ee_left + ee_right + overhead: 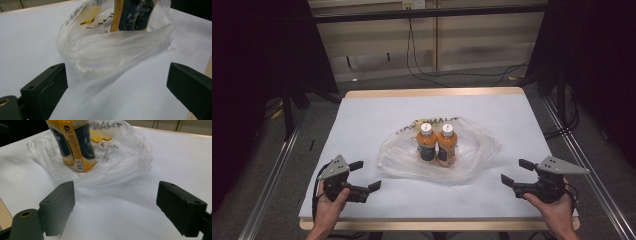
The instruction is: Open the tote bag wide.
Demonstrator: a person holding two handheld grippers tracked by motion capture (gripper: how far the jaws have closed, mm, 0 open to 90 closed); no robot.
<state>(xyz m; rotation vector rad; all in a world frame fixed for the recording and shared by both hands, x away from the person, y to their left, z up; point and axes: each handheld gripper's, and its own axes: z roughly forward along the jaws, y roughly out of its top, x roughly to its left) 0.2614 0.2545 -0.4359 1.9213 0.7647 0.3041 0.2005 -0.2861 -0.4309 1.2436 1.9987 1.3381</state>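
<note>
Bag [439,152] (bottles inside) — between both tools.

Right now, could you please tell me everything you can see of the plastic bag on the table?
The plastic bag is thin, clear and crinkled, with dark lettering and a yellow print on its far side. It lies slumped open near the middle of the white table, its film bunched around the bases of two upright orange bottles standing inside it. Neither gripper touches it.

Two orange-juice bottles [438,143] with white caps stand upright, side by side and touching, inside a crumpled clear plastic bag [472,159] at mid-table.
</note>
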